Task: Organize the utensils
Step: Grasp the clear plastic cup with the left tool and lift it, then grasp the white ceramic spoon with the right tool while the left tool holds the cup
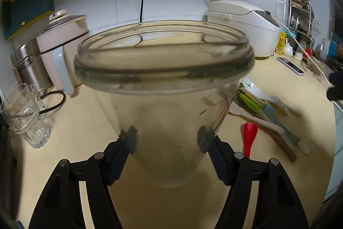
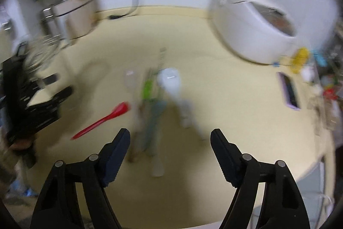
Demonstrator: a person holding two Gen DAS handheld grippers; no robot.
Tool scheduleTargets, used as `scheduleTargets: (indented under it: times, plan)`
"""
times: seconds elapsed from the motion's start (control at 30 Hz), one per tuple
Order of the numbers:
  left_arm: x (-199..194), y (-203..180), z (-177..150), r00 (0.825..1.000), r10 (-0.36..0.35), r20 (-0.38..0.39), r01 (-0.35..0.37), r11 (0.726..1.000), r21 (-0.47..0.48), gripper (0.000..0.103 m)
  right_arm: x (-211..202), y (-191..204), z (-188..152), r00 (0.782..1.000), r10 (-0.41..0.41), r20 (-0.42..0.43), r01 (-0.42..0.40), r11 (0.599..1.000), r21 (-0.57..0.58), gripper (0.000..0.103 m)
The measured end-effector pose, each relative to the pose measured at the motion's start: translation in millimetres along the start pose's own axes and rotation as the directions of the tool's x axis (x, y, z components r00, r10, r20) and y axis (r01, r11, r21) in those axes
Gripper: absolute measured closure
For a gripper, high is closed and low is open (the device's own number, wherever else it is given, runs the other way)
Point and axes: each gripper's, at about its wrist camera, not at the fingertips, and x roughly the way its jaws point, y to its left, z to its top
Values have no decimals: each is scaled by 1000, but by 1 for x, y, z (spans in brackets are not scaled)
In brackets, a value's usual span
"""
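Cream table [image 1: 90,126] under white wall tiles carries everything. Left tool [image 1: 167,138] clamps a clear glass jar [image 1: 165,78], both pads pressed on its lower wall, mouth facing away. Right tool [image 2: 170,138], jaws apart and holding nothing, hovers over the blurred utensil pile [image 2: 158,96]. Beside the pile lies a red spoon [image 2: 103,119]; behind it stands a white rice cooker [image 2: 253,29].

Each gripper, the left gripper [image 1: 167,136] and the right gripper [image 2: 170,138], is a black, angular frame. Round silver pins sit at its joints. The fingers [image 2: 223,158] carry dark blue ribbed pads.
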Motion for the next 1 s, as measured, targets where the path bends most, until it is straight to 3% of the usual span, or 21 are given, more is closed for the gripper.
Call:
scheduleTargets:
  times: [0.03, 0.17, 0.33, 0.6, 0.7, 0.8, 1.0]
  plan:
    - [0, 0, 0, 1000, -5, 4, 5, 1000, 2, 31, -1, -1, 0, 1000, -6, -4, 6, 1000, 12, 26]
    - [0, 2, -1, 1000, -20, 21, 20, 1000, 12, 31, 4, -4, 3, 994, 102, -30, -99, 992, 81, 26]
    - [4, 8, 1, 998, -64, 15, 64, 998, -7, 31, 12, 4, 7, 991, 126, -54, -121, 990, 76, 26]
    - [5, 6, 1, 998, -55, 12, 55, 998, 4, 31, 28, -8, 13, 996, 71, -53, -67, 995, 73, 31]
    - [7, 4, 1, 999, -41, -5, 41, 999, 13, 31, 50, -20, 18, 997, 28, -75, -25, 999, 43, 32]
    - [11, 4, 1, 999, -43, -21, 43, 999, 8, 31, 77, -26, 31, 992, 67, -103, -66, 998, 22, 40]
    - [11, 5, 0, 999, -46, -24, 46, 999, 7, 31, 132, -8, 62, 983, 99, -152, -114, 989, -95, 41]
